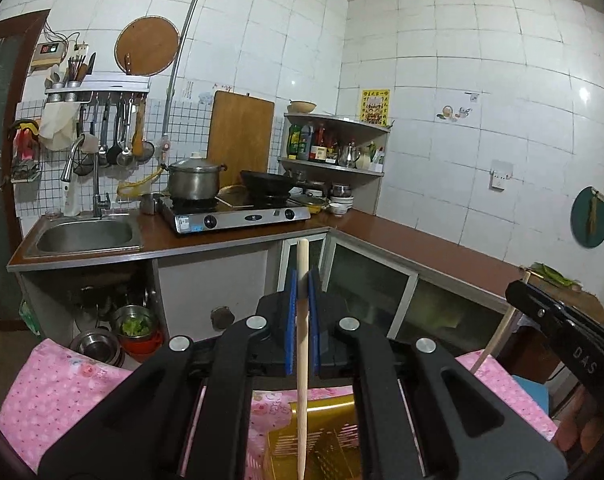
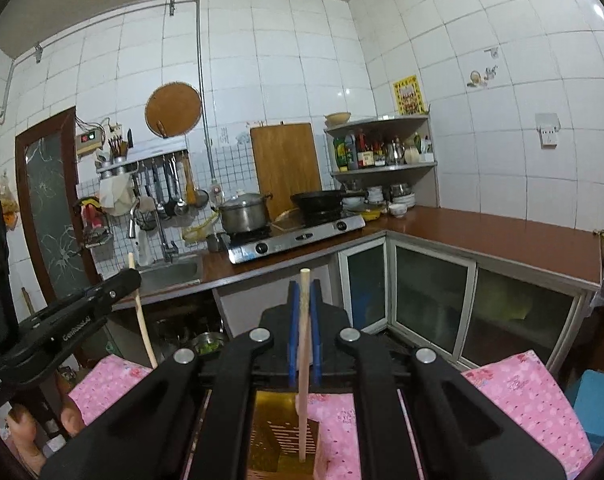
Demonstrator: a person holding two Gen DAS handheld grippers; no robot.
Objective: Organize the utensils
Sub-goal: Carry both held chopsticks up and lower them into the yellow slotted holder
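Observation:
My left gripper (image 1: 302,280) is shut on a pale wooden chopstick (image 1: 302,360) that stands nearly upright between its blue pads (image 1: 291,320). The stick's lower end hangs over a yellow slotted basket (image 1: 326,436) on a pink flowered cloth (image 1: 62,392). My right gripper (image 2: 304,292) is shut on a second upright chopstick (image 2: 303,360), whose lower end reaches down into the same basket (image 2: 274,428). Each gripper shows in the other's view: the right one (image 1: 520,290) with its stick (image 1: 498,336), the left one (image 2: 132,276) with its stick (image 2: 142,320).
Ahead runs an L-shaped brown counter (image 1: 402,240) with a steel sink (image 1: 84,236), a gas stove (image 1: 242,216), a lidded pot (image 1: 194,180) and a black wok (image 1: 268,184). A utensil rack (image 1: 98,92) hangs on the tiled wall. Bowls (image 1: 134,326) sit under the counter.

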